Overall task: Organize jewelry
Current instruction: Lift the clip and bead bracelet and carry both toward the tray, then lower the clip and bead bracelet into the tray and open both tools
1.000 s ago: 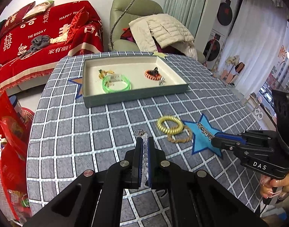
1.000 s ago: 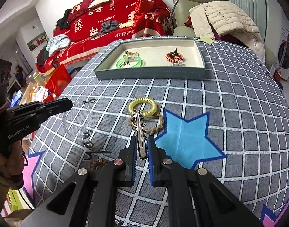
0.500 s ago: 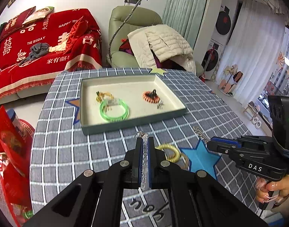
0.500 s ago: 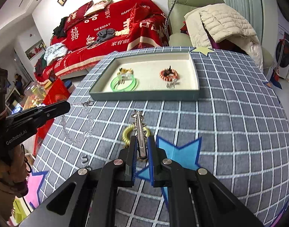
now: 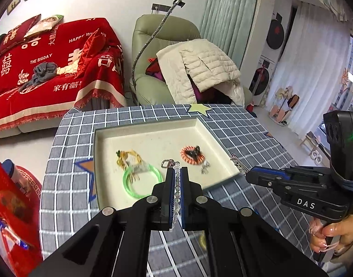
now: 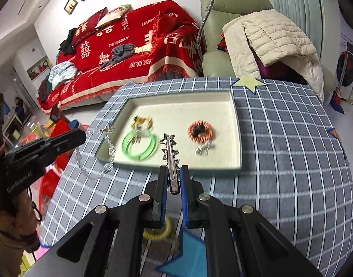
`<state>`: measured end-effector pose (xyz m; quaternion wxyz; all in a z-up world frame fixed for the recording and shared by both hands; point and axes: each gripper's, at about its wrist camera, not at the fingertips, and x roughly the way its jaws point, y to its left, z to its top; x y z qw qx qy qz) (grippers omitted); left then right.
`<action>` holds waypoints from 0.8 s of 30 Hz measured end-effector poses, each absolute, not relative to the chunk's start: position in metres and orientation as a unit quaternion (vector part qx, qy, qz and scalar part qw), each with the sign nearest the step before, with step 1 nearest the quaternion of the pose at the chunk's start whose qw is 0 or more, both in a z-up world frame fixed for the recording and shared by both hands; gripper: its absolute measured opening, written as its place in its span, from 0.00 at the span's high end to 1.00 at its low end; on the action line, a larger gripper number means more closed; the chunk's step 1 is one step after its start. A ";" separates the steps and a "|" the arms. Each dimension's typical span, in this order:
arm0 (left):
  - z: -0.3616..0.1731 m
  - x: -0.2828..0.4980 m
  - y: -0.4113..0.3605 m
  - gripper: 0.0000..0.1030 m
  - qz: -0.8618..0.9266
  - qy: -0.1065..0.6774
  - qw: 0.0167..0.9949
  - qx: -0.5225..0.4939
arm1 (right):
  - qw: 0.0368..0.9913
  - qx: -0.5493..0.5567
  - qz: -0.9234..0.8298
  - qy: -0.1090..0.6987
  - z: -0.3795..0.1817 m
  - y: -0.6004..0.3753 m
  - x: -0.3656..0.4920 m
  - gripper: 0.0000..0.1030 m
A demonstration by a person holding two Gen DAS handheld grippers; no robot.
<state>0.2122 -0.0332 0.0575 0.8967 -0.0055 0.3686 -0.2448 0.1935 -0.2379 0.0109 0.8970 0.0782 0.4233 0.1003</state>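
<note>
My left gripper is shut on a clear crystal bead chain; in the right wrist view the chain hangs from it beside the tray's left edge. My right gripper is shut on a silver star hair clip, held in the air just short of the tray's near rim; the clip also shows in the left wrist view. The grey tray with a cream floor holds a green bangle, a gold piece, an orange-black coil hair tie and a small silver piece.
The tray sits on a round table with a grey checked cloth. A yellow coil hair tie and a brown bracelet lie on the cloth under my right gripper, by a blue star patch. A red sofa and a green armchair stand behind.
Both grippers have moved forward and up toward the tray, each carrying its piece. The yellow hair tie and brown bracelet have slipped behind, under the grippers.
</note>
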 end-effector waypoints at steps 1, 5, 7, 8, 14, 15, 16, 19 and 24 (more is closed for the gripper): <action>0.057 0.219 -0.035 0.76 -0.244 0.369 0.897 -0.005 | 0.897 0.079 0.097 0.424 0.010 -0.239 0.202 0.89; 0.053 0.249 -0.044 0.76 -0.238 0.371 0.898 -0.006 | 0.897 0.078 0.084 0.428 0.004 -0.244 0.233 0.89; 0.051 0.263 -0.048 0.76 -0.234 0.370 0.899 -0.006 | 0.897 0.078 0.075 0.429 -0.002 -0.247 0.248 0.89; 0.048 0.271 -0.051 0.76 -0.230 0.370 0.900 -0.005 | 0.897 0.079 0.071 0.430 -0.004 -0.248 0.255 0.89; 0.017 0.313 -0.061 0.76 -0.208 0.393 0.896 -0.011 | 0.891 0.089 0.043 0.442 -0.029 -0.259 0.293 0.89; 0.010 0.318 -0.062 0.76 -0.204 0.397 0.895 -0.009 | 0.890 0.089 0.039 0.445 -0.034 -0.261 0.298 0.89; 0.002 0.322 -0.063 0.76 -0.199 0.403 0.893 -0.006 | 0.889 0.089 0.037 0.448 -0.038 -0.262 0.302 0.89; -0.019 0.334 -0.063 0.76 -0.178 0.421 0.889 0.000 | 0.885 0.086 0.028 0.457 -0.053 -0.266 0.311 0.89; -0.045 0.344 -0.056 0.76 -0.148 0.442 0.885 0.011 | 0.880 0.086 0.021 0.467 -0.069 -0.269 0.319 0.89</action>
